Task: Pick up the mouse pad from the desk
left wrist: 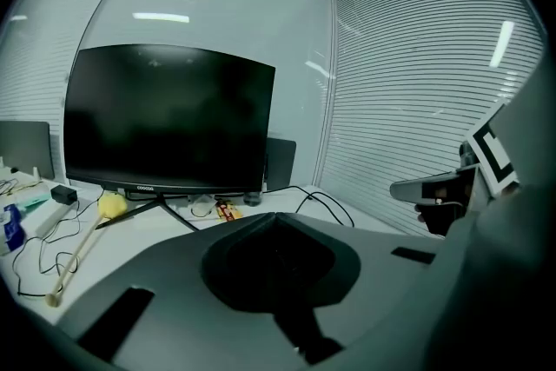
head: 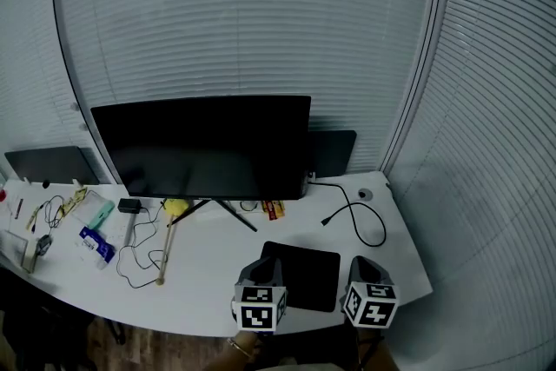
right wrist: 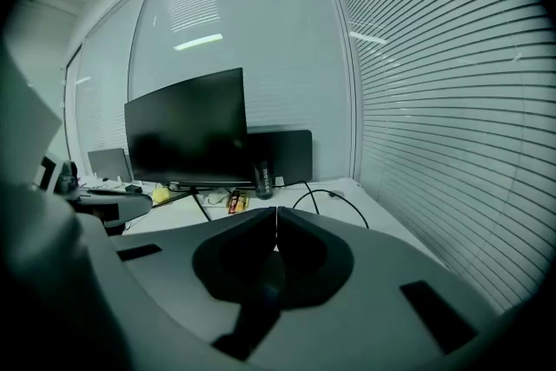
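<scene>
White desk [head: 208,291], blinds behind. Loose cables [head: 139,261] + yellow-headed stick [head: 167,243] lie at 9 o'clock of the black mouse pad [head: 304,274], flat on desk. Monitor [head: 204,148] at pad's 12. Left gripper [head: 263,262] over pad's 9 o'clock edge, jaws together, empty. Right gripper [head: 366,261] at pad's 3, jaws together, empty.

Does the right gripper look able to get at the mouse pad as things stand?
Probably yes. The mouse pad lies bare at the near edge of the desk, just left of the right gripper, nothing between them. Its jaws are shut, so they must open first.
</scene>
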The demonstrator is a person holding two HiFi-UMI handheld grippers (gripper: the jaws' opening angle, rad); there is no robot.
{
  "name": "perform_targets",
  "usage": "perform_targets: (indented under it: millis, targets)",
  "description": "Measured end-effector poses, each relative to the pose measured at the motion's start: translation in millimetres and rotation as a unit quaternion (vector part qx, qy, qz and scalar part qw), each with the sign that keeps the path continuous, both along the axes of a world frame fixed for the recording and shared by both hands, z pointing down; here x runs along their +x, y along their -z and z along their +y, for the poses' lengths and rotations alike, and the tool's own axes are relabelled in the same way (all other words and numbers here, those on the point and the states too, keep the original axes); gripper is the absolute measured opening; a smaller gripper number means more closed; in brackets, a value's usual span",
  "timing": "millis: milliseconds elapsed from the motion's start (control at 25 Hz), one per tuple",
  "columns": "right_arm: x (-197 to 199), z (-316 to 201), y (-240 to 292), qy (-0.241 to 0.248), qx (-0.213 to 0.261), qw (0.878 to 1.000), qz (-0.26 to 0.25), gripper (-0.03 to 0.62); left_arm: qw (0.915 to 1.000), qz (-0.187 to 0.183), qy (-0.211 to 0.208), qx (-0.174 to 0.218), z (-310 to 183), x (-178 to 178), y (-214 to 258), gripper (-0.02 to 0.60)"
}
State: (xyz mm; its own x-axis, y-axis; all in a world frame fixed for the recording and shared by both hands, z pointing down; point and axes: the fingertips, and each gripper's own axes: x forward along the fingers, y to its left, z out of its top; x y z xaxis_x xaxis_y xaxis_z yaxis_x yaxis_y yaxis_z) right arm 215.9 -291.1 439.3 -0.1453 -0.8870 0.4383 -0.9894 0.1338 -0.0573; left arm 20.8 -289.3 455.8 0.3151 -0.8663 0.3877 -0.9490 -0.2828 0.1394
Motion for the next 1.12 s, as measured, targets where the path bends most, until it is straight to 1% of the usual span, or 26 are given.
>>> perform_targets:
  millis: [200,400,680,880,1120]
  targets:
    - [-4.1,-15.2,-14.0,0.007,-0.020,1.000,-0.005,0.034,0.9997,-0.013,0.008,-0.020,-7.6,-6.4,-11.8,0.017]
    - [-13.2,-20.6,-30.2,0.000,-0.046,0.999,0.001,0.034,0.9986,-0.008,0.011,-0.050,-17.4,-23.0,-31.7,0.017]
    - [-18.0,-22.8,-45.6,-0.014,-0.070,0.997,0.010,0.034,0.9975,-0.001,0.007,-0.070,-30.1,-33.1,-46.1,0.017]
    - [-18.2,-20.7,-53.1,-0.022,-0.084,0.996,0.006,0.034,0.9966,-0.011,0.005,-0.081,-28.6,-36.7,-49.9,0.017]
    - [-23.6,-14.3,-87.1,-0.025,-0.116,0.993,0.000,0.034,0.9935,-0.024,0.007,-0.111,-23.3,-46.5,-79.7,0.017]
